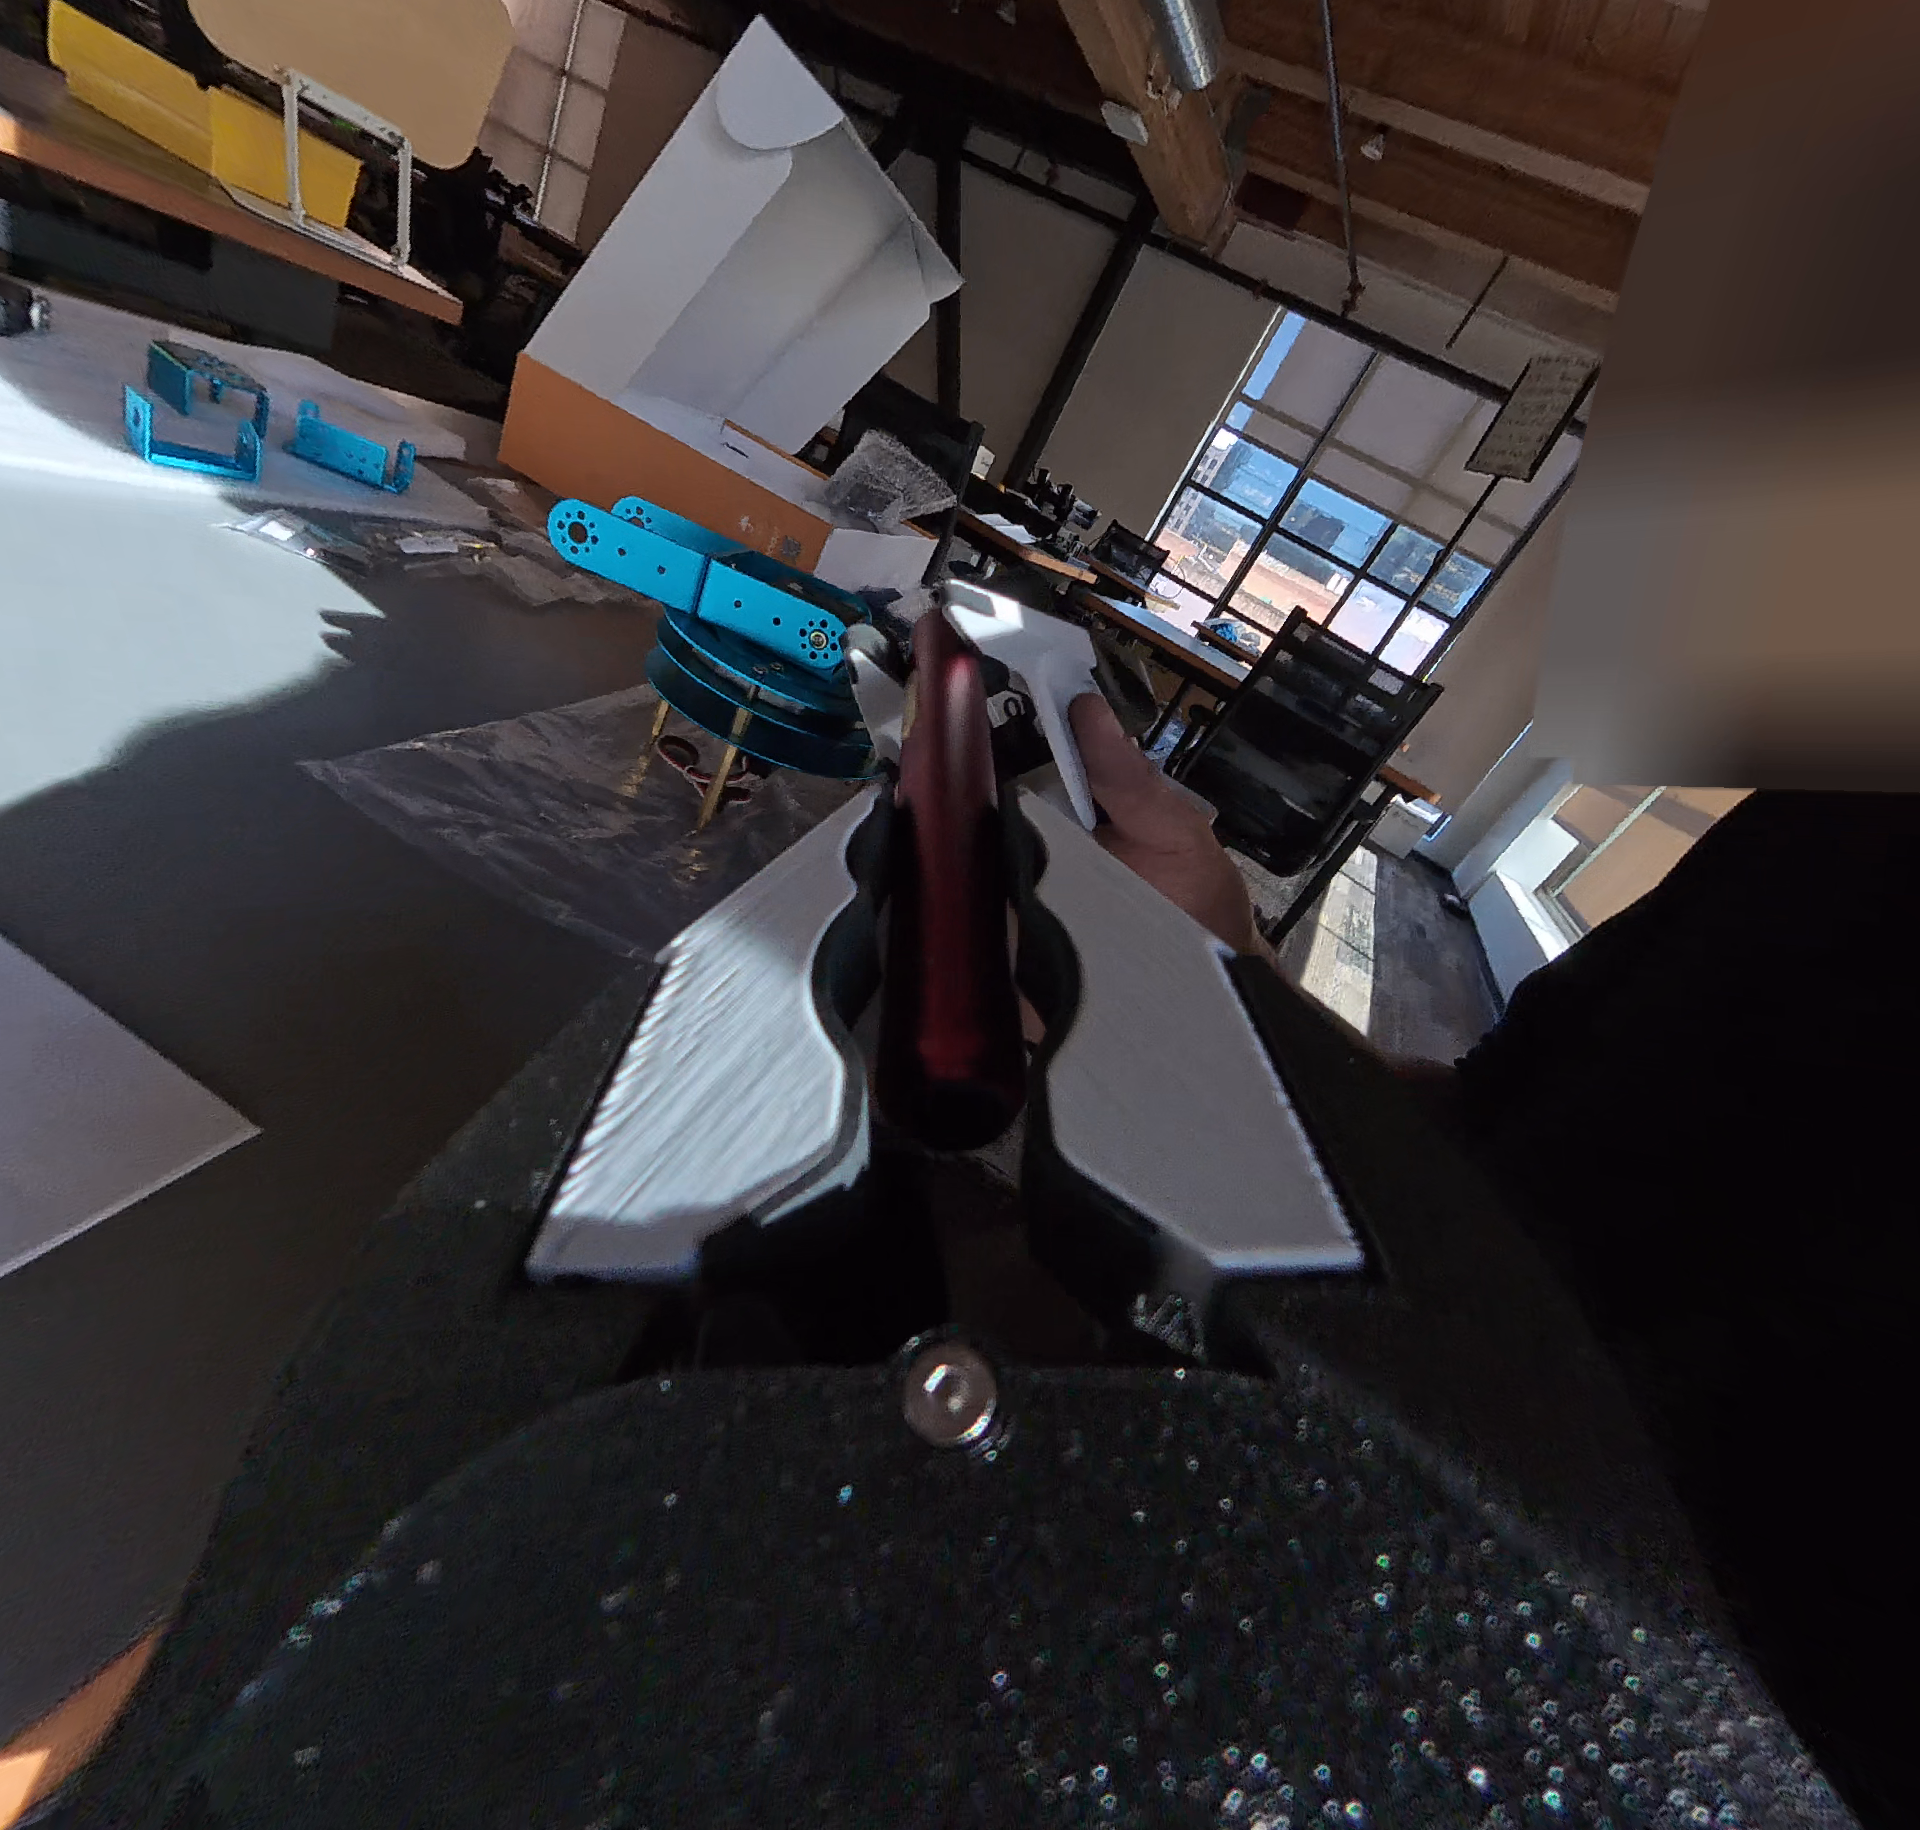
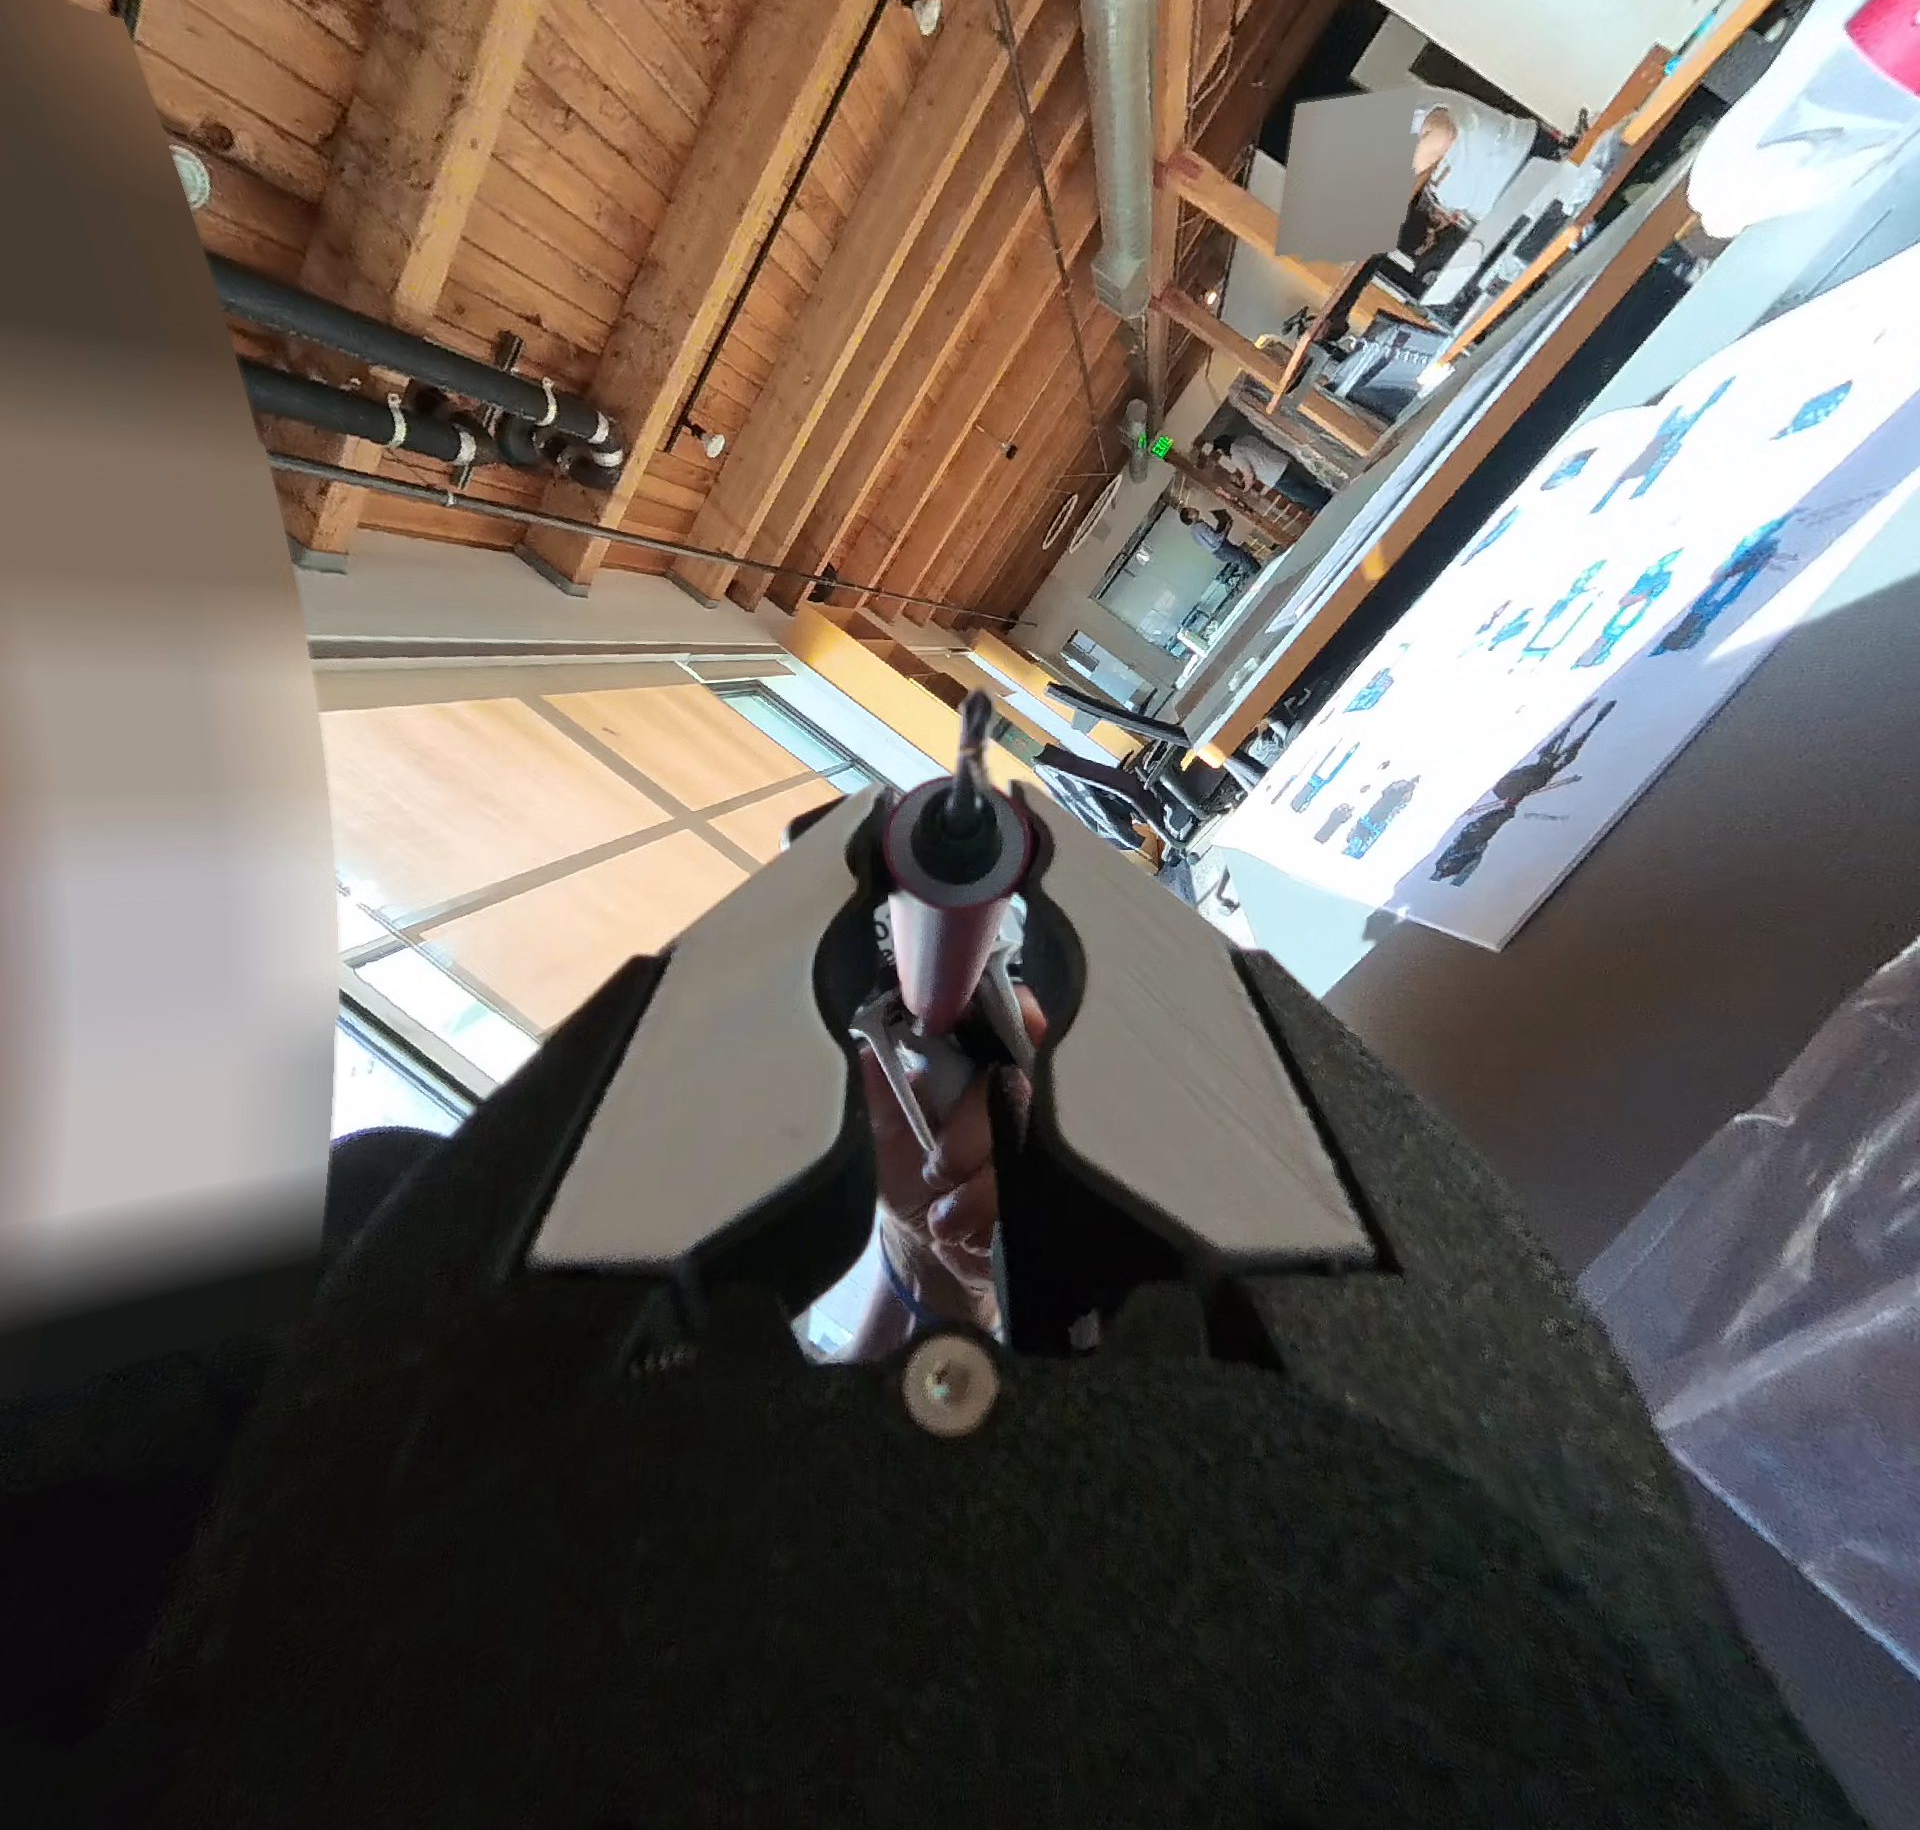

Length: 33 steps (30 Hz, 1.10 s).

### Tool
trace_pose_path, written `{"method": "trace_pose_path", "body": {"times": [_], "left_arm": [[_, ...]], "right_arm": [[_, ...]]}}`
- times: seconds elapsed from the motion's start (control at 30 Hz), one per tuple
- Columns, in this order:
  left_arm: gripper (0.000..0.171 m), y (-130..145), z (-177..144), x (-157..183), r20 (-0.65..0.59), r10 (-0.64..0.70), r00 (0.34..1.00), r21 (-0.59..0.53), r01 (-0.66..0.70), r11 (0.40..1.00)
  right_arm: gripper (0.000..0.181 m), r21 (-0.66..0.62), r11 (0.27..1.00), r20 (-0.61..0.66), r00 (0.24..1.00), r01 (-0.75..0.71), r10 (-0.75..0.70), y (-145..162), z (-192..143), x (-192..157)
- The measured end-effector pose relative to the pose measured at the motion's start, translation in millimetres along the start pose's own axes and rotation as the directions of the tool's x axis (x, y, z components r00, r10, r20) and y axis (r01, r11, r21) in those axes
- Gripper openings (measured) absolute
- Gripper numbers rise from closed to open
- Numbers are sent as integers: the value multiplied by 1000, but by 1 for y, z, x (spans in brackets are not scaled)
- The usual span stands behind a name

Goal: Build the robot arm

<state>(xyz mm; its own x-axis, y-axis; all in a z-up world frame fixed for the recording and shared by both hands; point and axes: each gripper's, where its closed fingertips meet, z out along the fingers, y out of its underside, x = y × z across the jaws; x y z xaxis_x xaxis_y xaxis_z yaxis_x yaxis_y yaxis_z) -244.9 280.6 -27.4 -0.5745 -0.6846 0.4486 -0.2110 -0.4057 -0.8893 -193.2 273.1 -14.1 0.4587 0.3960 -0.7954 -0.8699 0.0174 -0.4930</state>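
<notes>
My left gripper (image 1: pixel 945 814) is shut on a dark red screwdriver handle (image 1: pixel 940 949) that runs forward between its white fingers (image 1: pixel 727 1053). At the handle's far end are the other gripper's white fingers (image 1: pixel 1039 679) and a hand (image 1: pixel 1153 824). My right gripper (image 2: pixel 956 824) is shut on a red screwdriver handle (image 2: pixel 940 939) whose dark bit (image 2: pixel 977 731) points forward, up toward the ceiling. Behind that handle, a hand (image 2: pixel 956 1188) and white fingers (image 2: pixel 899 1048) of the other gripper show. A blue metal arm on a round base (image 1: pixel 748 637) stands just left of the left gripper's tip.
Loose blue brackets (image 1: pixel 208 419) lie on the white table (image 1: pixel 125 585) at far left. An open orange and white box (image 1: pixel 727 326) stands behind the blue arm. Clear plastic sheet (image 1: pixel 540 804) lies under it. A printed parts sheet (image 2: pixel 1558 658) lies at right. Black chairs (image 1: pixel 1309 731) stand beyond. There is about 6 centimetres between the tips of the two grippers.
</notes>
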Motion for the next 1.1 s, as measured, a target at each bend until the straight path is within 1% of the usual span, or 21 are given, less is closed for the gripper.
{"method": "trace_pose_path", "body": {"times": [0.07,0.13,0.17,0.23,0.27,0.3,0.33,0.43,0.53,0.57,0.6,0.67,0.7,0.73,0.8,0.87,0.93,1.0,1.1], "left_arm": [[19,1,2,-1,2,14,1000,-10,-14,1000],[18,-2,3,-3,9,-17,1000,33,16,999],[21,-5,3,-4,9,-45,999,69,45,997],[36,-5,2,-7,9,-114,993,113,113,987],[36,-4,2,-10,18,-140,990,129,136,982],[44,-2,1,-13,33,-168,985,157,161,974],[47,-1,-1,-16,45,-203,978,188,191,963],[50,9,-1,-23,35,-313,949,253,294,922],[51,22,7,-13,-27,-386,922,272,378,885],[51,27,9,-11,-30,-402,915,280,394,875],[52,33,10,-13,-1,-413,911,291,395,871],[52,47,10,-20,109,-385,917,305,337,891],[50,50,11,-17,120,-367,923,315,315,895],[50,51,15,-12,93,-371,924,323,324,889],[50,39,24,0,-18,-386,922,351,368,861],[50,19,33,6,-109,-375,921,394,386,834],[50,6,47,12,-187,-349,918,387,395,833],[49,-7,53,12,-221,-341,913,424,406,810],[44,-23,52,7,-212,-334,919,488,395,778]], "right_arm": [[18,26,999,6,999,33,-33,-3,0,-1],[18,60,996,18,998,63,-64,-8,0,-3],[19,76,994,8,996,83,-84,-12,0,-2],[19,94,987,-29,991,133,-130,-20,-2,3],[18,89,984,-45,988,152,-149,-22,-3,6],[18,91,982,-53,985,168,-163,-25,-4,7],[18,101,979,-54,984,176,-171,-29,-6,7],[18,96,975,-57,979,201,-196,-40,-3,6],[17,70,970,-41,972,233,-230,-48,8,0],[17,64,967,-37,969,248,-246,-51,11,-3],[18,57,963,-30,964,265,-263,-54,15,-6],[18,59,957,-8,959,283,-283,-63,23,-13],[18,64,956,7,958,286,-287,-68,27,-17],[18,62,956,23,958,285,-287,-71,31,-21],[18,48,959,57,958,279,-282,-73,42,-27],[18,35,966,107,960,256,-258,-71,52,-35],[18,29,970,144,959,242,-244,-67,59,-41],[19,26,969,162,955,246,-247,-64,61,-44],[19,25,970,170,955,241,-242,-62,56,-45]]}}
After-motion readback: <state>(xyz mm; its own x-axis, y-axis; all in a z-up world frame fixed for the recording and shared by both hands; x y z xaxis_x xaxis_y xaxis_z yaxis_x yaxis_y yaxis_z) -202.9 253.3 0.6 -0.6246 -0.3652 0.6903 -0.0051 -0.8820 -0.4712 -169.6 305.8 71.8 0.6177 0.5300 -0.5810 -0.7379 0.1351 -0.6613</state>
